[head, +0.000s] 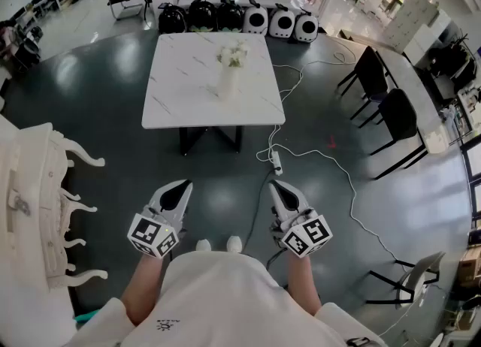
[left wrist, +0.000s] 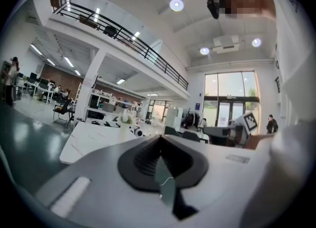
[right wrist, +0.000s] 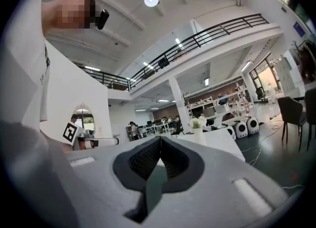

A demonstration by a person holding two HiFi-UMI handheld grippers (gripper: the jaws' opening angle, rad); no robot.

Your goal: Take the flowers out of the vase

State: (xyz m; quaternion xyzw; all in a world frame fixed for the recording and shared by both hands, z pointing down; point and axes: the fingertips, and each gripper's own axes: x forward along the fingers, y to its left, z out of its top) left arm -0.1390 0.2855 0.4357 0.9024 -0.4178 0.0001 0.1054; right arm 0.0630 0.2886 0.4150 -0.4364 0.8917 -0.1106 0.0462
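At 12 o'clock, well apart: vase (head: 228,84) with seemingly white flowers (head: 234,54) on tabletop (head: 180,98) | left claw (head: 184,185), right claw (head: 273,185) closed, empty | approach, open wide, pinch stems low, steady vase.

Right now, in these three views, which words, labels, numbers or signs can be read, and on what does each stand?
No text is readable.
White marker cube of the left gripper: black square patterns, no letters or digits.
White marker cube of the right gripper: the same.
Small dark print on the white garment: too small to read.
Blue wall sign beside the glass doors: too small to read.
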